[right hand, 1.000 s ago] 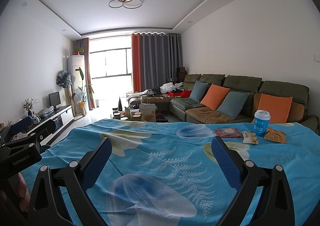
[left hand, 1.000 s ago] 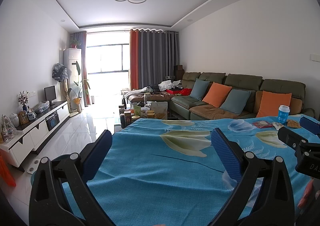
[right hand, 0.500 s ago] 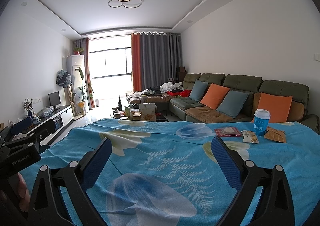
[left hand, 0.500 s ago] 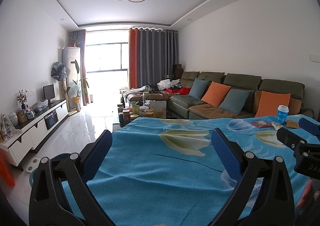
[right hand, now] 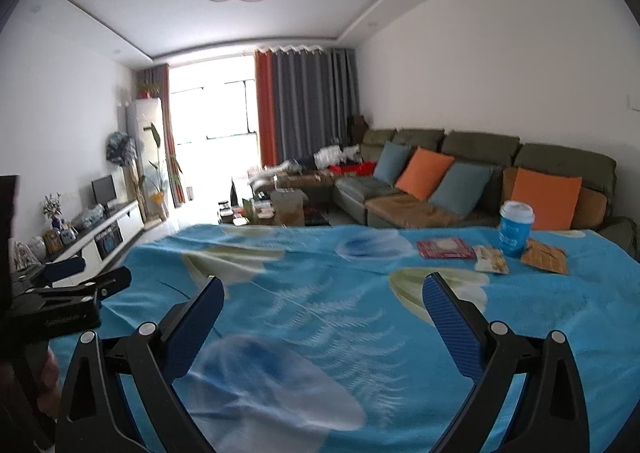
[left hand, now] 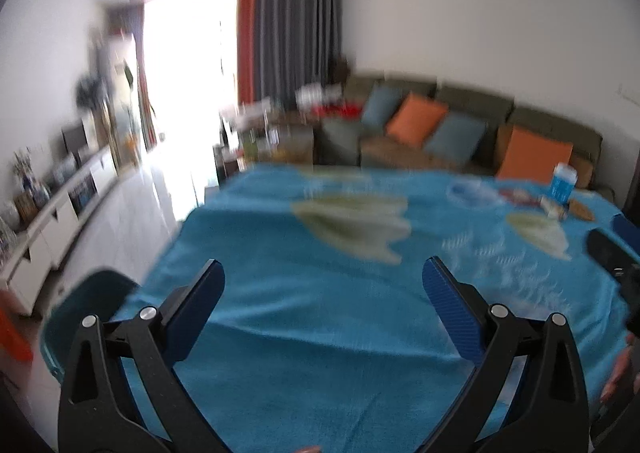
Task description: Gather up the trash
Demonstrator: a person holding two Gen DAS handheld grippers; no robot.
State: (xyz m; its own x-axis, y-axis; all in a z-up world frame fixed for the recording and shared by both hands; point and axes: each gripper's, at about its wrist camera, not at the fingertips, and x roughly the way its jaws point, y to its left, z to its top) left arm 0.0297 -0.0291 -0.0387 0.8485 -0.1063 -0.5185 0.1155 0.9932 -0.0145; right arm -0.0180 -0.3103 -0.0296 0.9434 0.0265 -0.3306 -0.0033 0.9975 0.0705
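A blue paper cup with a white lid stands at the far right of the table with the blue floral cloth. Beside it lie a red wrapper, a small snack wrapper and an orange-brown wrapper. The cup also shows, blurred, in the left wrist view. My right gripper is open and empty above the cloth, well short of the trash. My left gripper is open and empty over the table's left part. It shows in the right wrist view.
A teal chair stands at the table's near left corner. A green sofa with orange and blue cushions runs along the right wall. A white TV cabinet lines the left wall. A cluttered coffee table stands beyond the table.
The left wrist view has tipped down and is now motion-blurred, so the left gripper is moving. The right gripper has tilted slightly down. Both grippers stay open.
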